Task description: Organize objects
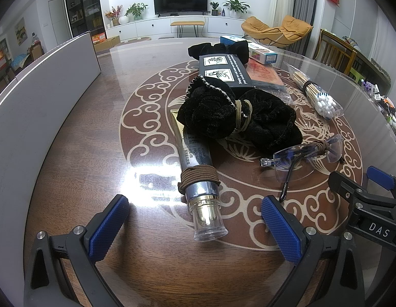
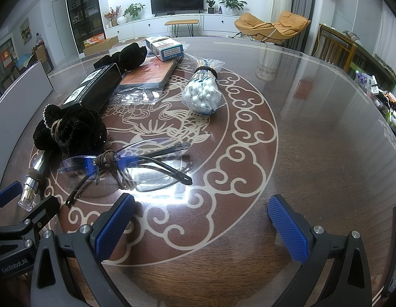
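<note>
While my left gripper (image 1: pixel 195 226) hangs spread wide around the clear cap of the cosmetic tube (image 1: pixel 195 174), touching nothing, my right gripper (image 2: pixel 201 226) gapes over bare table (image 2: pixel 313 153). The glasses (image 2: pixel 126 168) lie just far-left of it, the black velvet pouch (image 1: pixel 236 117) rests on the tube's far end, and the cotton swabs (image 2: pixel 203 94) sit farther off.

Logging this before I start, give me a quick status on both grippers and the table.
Left gripper open, cosmetic tube lying between its fingers. Right gripper open, empty, glasses just ahead. Black velvet pouch overlaps the tube's far end.
</note>
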Demonstrator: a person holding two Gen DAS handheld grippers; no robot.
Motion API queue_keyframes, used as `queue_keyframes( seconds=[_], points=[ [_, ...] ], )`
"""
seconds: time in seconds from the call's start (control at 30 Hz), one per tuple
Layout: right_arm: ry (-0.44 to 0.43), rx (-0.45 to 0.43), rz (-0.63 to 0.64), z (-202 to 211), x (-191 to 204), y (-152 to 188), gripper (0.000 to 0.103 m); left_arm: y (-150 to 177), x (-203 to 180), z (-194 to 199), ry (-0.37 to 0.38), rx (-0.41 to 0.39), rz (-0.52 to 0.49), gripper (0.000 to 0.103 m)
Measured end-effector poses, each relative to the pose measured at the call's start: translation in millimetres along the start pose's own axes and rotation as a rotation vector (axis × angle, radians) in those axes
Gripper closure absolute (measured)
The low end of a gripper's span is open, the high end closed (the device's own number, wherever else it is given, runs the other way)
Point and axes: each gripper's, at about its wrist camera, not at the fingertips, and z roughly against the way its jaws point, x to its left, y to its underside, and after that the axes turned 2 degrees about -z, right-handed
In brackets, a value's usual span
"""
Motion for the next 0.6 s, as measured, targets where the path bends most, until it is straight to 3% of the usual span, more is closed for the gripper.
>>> queue_keyframes(
  seconds=[0.6],
  points=[
    [0.000,0.000,0.000,-0.1,0.3,0.2,0.000,-0.1,0.0,0.2,0.000,0.000,0.000,0.000]
  ],
)
